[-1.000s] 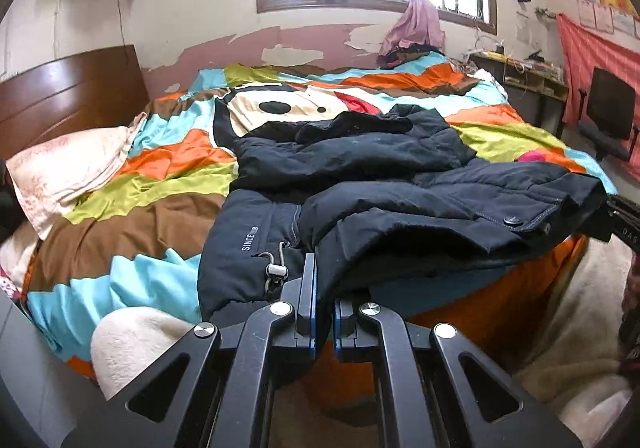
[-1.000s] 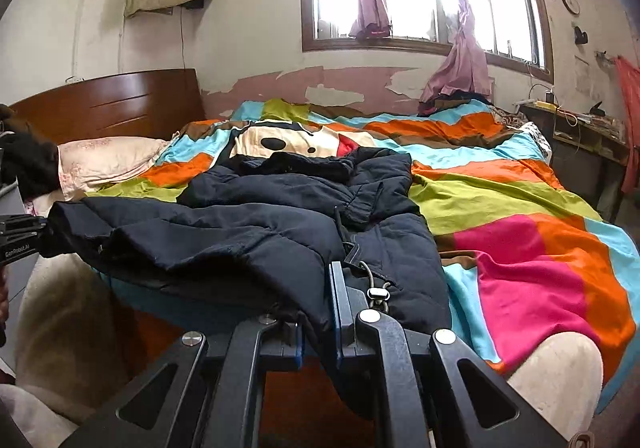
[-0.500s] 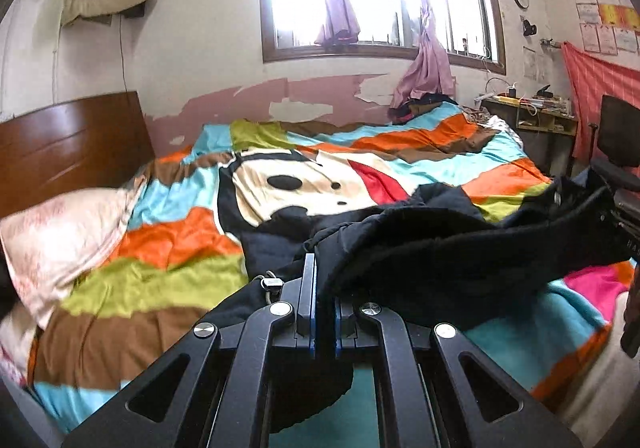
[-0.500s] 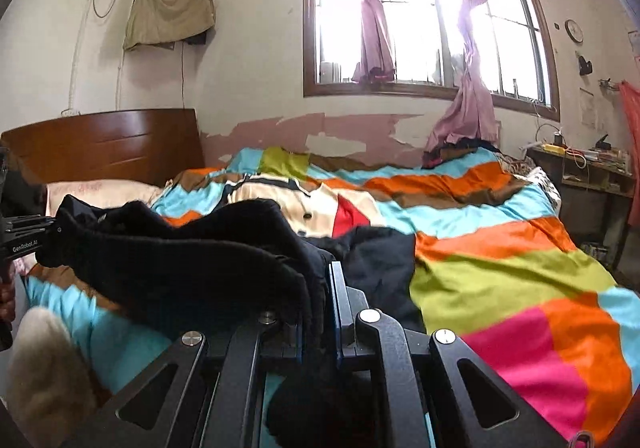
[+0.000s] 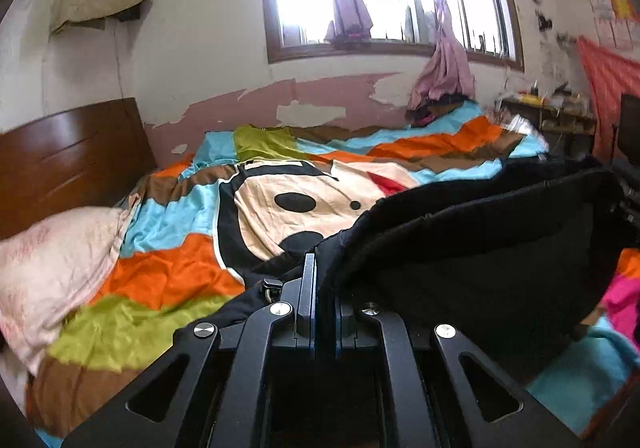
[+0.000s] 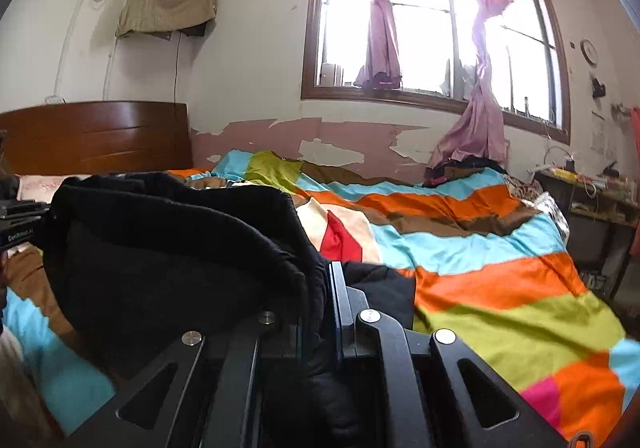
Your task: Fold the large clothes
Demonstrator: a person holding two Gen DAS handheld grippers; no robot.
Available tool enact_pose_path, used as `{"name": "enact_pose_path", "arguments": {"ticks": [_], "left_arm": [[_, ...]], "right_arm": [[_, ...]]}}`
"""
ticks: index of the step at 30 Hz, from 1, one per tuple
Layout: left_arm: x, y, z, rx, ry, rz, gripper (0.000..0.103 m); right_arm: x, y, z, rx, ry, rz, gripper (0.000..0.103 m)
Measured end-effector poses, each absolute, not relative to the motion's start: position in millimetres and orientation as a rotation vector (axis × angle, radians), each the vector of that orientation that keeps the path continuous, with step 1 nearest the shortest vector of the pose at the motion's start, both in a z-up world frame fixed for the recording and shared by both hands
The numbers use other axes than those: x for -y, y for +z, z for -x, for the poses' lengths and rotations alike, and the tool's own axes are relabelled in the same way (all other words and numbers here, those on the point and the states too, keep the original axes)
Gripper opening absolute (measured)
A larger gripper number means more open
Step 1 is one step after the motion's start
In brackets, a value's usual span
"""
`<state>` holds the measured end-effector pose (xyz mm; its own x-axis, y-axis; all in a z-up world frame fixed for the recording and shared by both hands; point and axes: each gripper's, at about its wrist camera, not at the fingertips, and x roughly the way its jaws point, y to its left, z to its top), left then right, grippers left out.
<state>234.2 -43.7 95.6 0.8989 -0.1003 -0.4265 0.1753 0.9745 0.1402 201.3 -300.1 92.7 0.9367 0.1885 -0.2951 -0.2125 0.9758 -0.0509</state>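
A dark padded jacket is held up above the near edge of a bed, its hem stretched as a sagging span between two handheld grippers. The left gripper is clamped narrowly on one end of the hem, the right gripper pinched on the other; cloth is seen bunched between the jaws of each. The rest of the jacket is trailed down onto the striped, cartoon-print quilt, towards the middle of the bed.

A pale pillow is seen by the wooden headboard at the bed's left end. A window with pink curtains is set in the peeling wall behind the far edge.

From here, the fold is judged to be at risk in two ways. The thick, slippery padding could be pulled out of either narrow pinch by the weight of the hanging span. If the two ends are carried over unevenly, the upper layer could be laid down skewed or bunched on the lower.
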Motion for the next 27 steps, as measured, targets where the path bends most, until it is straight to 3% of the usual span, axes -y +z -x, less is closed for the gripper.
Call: {"name": "enact_pose_path", "arguments": {"ticks": [13, 20, 22, 23, 24, 25, 26, 27], "left_arm": [[39.6, 40.3, -397.0, -0.610, -0.102, -0.128, 0.004], [17.2, 15.1, -421.3, -0.658, -0.180, 0.023, 0.010], [14.1, 21.7, -419.7, -0.675, -0.195, 0.060, 0.014], [11.9, 26.5, -417.0, -0.680, -0.198, 0.071, 0.021], [10.5, 32.7, -414.5, -0.677, -0.198, 0.080, 0.028], [8.7, 40.3, -410.6, -0.664, -0.187, 0.090, 0.046], [6.3, 51.2, -404.1, -0.632, -0.167, 0.107, 0.059], [0.5, 64.8, -394.9, -0.577, -0.151, 0.143, 0.062]], "right_arm": [[297.9, 48.2, -366.7, -0.460, 0.143, 0.109, 0.010], [289.8, 2.3, -408.3, -0.576, 0.146, 0.196, 0.014], [291.0, -1.4, -409.5, -0.586, 0.151, 0.189, 0.023], [291.5, -0.5, -408.2, -0.583, 0.152, 0.181, 0.026], [293.1, 3.0, -403.3, -0.567, 0.155, 0.170, 0.040], [293.5, 7.5, -399.7, -0.553, 0.155, 0.163, 0.050], [294.9, 12.7, -395.4, -0.535, 0.162, 0.150, 0.074], [297.4, 18.8, -389.2, -0.514, 0.182, 0.129, 0.083]]}}
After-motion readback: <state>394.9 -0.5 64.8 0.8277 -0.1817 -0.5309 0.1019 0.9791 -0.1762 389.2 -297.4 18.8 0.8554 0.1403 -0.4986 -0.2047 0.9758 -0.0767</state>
